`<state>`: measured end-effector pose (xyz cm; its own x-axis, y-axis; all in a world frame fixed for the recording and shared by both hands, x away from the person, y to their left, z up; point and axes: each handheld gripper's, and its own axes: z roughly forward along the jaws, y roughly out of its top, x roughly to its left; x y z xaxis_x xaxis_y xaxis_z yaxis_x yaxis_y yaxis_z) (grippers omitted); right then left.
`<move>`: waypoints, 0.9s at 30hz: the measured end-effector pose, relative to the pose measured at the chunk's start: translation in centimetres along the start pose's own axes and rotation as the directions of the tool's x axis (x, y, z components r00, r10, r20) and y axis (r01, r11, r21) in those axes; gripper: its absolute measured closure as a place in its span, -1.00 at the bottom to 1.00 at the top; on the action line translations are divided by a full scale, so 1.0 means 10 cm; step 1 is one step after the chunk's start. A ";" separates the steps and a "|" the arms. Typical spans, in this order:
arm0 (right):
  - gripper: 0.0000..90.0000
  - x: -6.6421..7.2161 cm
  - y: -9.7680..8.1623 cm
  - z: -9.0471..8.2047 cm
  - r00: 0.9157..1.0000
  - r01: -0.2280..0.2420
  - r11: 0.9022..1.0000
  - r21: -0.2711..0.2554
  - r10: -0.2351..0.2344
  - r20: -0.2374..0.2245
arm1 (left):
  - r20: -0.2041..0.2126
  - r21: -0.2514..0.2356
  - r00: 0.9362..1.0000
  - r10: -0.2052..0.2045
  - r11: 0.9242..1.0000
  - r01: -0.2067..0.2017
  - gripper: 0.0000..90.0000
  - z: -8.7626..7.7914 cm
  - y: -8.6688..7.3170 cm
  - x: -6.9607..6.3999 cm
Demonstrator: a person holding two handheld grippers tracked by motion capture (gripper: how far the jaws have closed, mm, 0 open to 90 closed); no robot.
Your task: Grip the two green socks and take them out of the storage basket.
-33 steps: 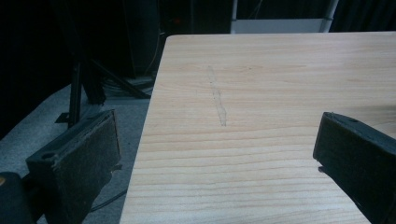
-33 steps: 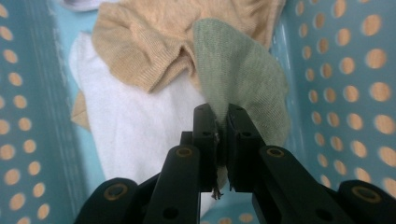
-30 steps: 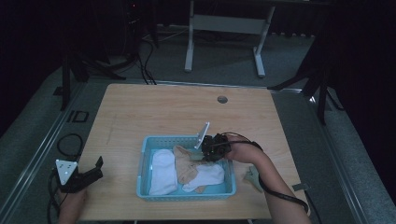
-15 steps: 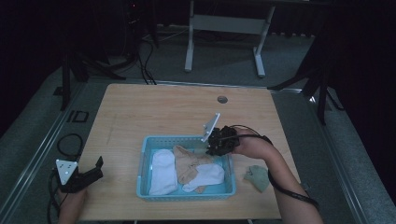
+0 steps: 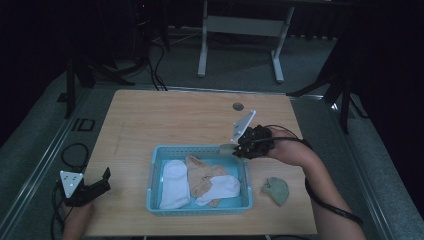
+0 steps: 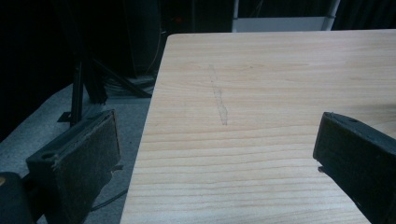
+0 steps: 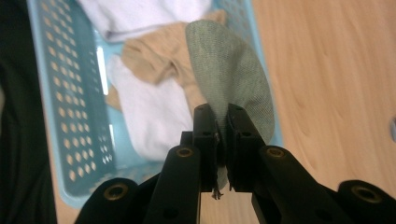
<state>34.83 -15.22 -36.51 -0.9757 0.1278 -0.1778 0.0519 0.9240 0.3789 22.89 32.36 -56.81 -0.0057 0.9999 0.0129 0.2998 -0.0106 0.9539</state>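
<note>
Above the far right corner of a blue basket, the right gripper holds a green sock, its fingers clamped tight on the fabric. White socks and a tan sock lie in the basket, while another green sock rests on the wooden surface just right of it. The left gripper sits at the surface's near left edge, fingers wide apart and gripping nothing.
</note>
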 end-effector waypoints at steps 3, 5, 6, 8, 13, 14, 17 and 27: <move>0.86 -0.04 -0.09 -0.07 1.000 -0.022 1.000 0.004 0.022 0.016 | -0.002 0.000 1.000 0.000 1.000 0.000 -0.99 0.00 0.00 0.00; 0.85 -0.07 -0.16 -0.10 0.999 -0.040 0.999 0.010 0.040 0.024 | -0.003 0.000 1.000 0.000 1.000 0.000 -0.99 0.00 0.00 0.00; 0.85 -0.09 -0.21 -0.13 0.998 -0.045 0.999 0.012 0.044 0.034 | -0.002 0.001 1.000 0.002 1.000 -0.002 -0.99 0.00 0.00 0.00; 0.86 -0.12 -0.27 -0.16 0.997 -0.061 0.998 0.015 0.061 0.041 | -0.003 0.000 1.000 0.002 1.000 -0.002 -0.99 0.00 0.00 0.00; 0.86 -0.18 -0.47 -0.22 0.992 -0.113 0.994 0.006 0.112 0.064 | -0.002 0.001 1.000 0.002 1.000 -0.002 -0.99 0.00 0.00 0.00; 0.86 -0.19 -0.51 -0.22 0.991 -0.118 0.993 0.008 0.117 0.069 | -0.003 0.001 1.000 0.003 1.000 -0.003 -0.99 0.00 0.00 0.00; 0.86 -0.23 -0.66 -0.22 0.986 -0.149 0.989 0.004 0.148 0.079 | -0.003 0.002 1.000 0.004 1.000 -0.004 -0.99 0.00 0.00 0.00; 0.86 -0.33 -1.05 -0.09 0.960 -0.255 0.967 -0.008 0.254 0.115 | -0.006 0.003 1.000 0.009 1.000 -0.009 -0.99 0.00 0.00 -0.01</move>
<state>37.36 -25.72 -39.10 -0.8994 0.3991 -0.1785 0.2976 0.8579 0.4189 22.91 32.30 -56.83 -0.0084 0.9997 0.0228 0.3025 -0.0192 0.9529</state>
